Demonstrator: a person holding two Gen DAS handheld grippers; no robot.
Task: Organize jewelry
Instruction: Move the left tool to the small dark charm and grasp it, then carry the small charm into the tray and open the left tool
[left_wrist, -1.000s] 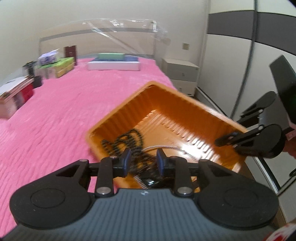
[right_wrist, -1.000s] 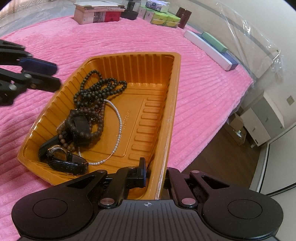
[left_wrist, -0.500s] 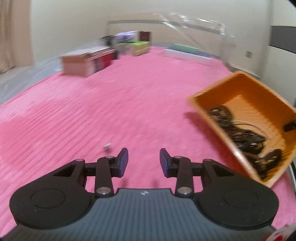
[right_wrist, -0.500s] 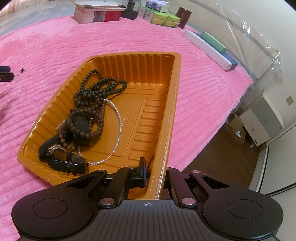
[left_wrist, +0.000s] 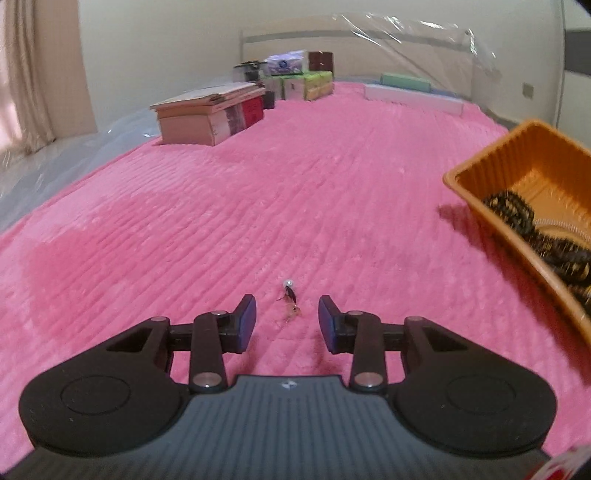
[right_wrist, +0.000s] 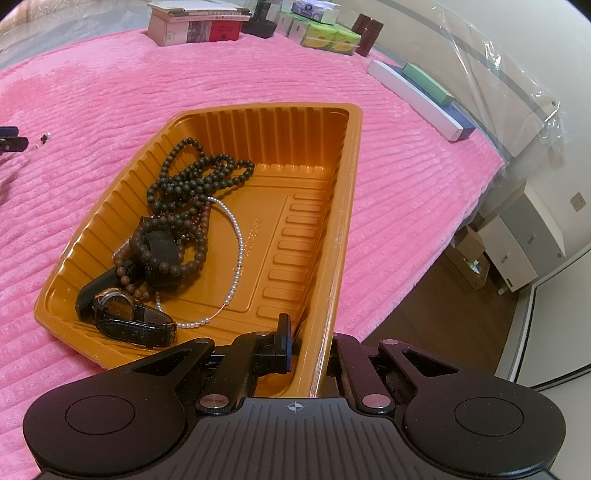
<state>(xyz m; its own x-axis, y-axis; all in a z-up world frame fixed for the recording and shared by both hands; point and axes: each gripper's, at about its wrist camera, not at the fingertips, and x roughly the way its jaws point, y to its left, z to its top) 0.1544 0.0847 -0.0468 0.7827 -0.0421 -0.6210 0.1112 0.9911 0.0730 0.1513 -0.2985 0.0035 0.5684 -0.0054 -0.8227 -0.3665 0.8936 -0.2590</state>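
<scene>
An orange plastic tray (right_wrist: 332, 206) lies on the pink bedspread and holds dark bead strands (right_wrist: 199, 177), a pearl necklace (right_wrist: 238, 243) and a black watch (right_wrist: 125, 314). My right gripper (right_wrist: 308, 343) is shut on the tray's near rim, one finger inside, one outside. In the left wrist view the tray (left_wrist: 480, 184) is at the right edge. A small earring with a pearl (left_wrist: 289, 291) lies on the bedspread just ahead of my left gripper (left_wrist: 287, 314), which is open, nothing between its pads. The same earring (right_wrist: 43, 139) shows far left in the right wrist view, beside the left fingertips (right_wrist: 14, 143).
Stacked boxes and books (left_wrist: 210, 114), green cartons (left_wrist: 306, 85) and long flat boxes (left_wrist: 410, 96) stand along the far side of the bedspread (left_wrist: 258, 192). The bed's edge drops to a wooden floor (right_wrist: 443, 317) with a white cabinet (right_wrist: 528, 247) at the right.
My left gripper has swung away from the tray to the left and come down near the earring on the bedspread. The right gripper has kept its hold on the tray.
</scene>
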